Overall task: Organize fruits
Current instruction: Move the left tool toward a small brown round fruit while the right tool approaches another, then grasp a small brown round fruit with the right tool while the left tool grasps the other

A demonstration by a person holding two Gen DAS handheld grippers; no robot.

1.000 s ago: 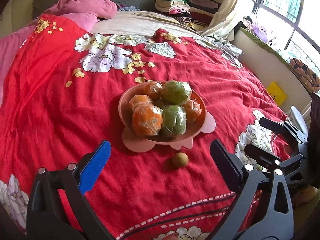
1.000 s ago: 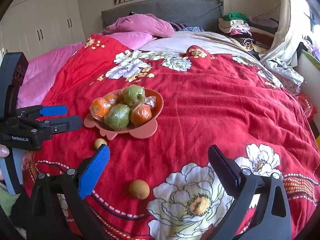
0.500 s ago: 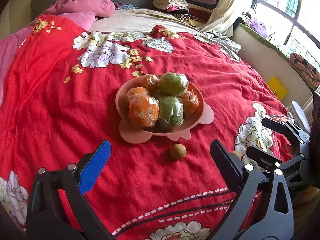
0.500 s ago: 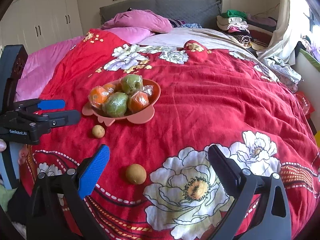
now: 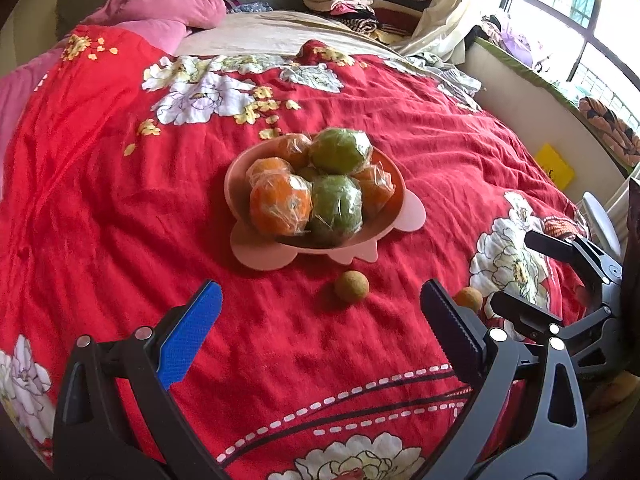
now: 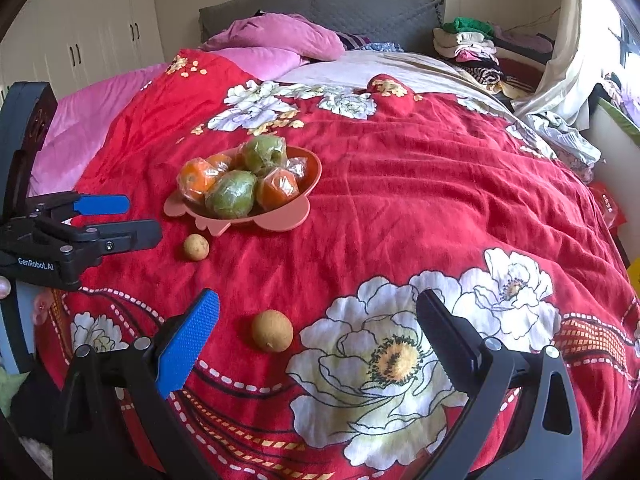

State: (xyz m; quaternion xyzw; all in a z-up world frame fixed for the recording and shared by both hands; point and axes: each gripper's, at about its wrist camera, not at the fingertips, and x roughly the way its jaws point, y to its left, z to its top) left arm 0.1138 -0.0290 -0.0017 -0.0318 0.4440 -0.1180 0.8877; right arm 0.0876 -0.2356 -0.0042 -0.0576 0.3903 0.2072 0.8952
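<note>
A pink bowl [image 5: 240, 184] [image 6: 308, 178] on the red floral bedspread holds several plastic-wrapped orange and green fruits [image 5: 280, 204] [image 6: 232, 194]. Two small brown round fruits lie loose on the bedspread. One small fruit [image 5: 351, 286] [image 6: 196, 247] sits just in front of the bowl, a little ahead of my left gripper [image 5: 320, 320], which is open and empty. The other small fruit [image 6: 272, 336] [image 5: 467, 299] lies close ahead of my right gripper [image 6: 316, 332], nearer its blue finger. The right gripper is also open and empty.
The red bedspread [image 6: 420, 200] covers the bed. Pink pillows [image 6: 276, 36] and a grey headboard [image 6: 320, 4] lie at the far end. Folded clothes [image 6: 472, 44] are stacked at the back right. White wardrobes [image 6: 80, 40] stand left, a window [image 5: 560, 0] right.
Both grippers have moved forward and lower over the bed. The bowl and the loose small fruits now appear closer; nothing was grasped and the fruits did not move.
</note>
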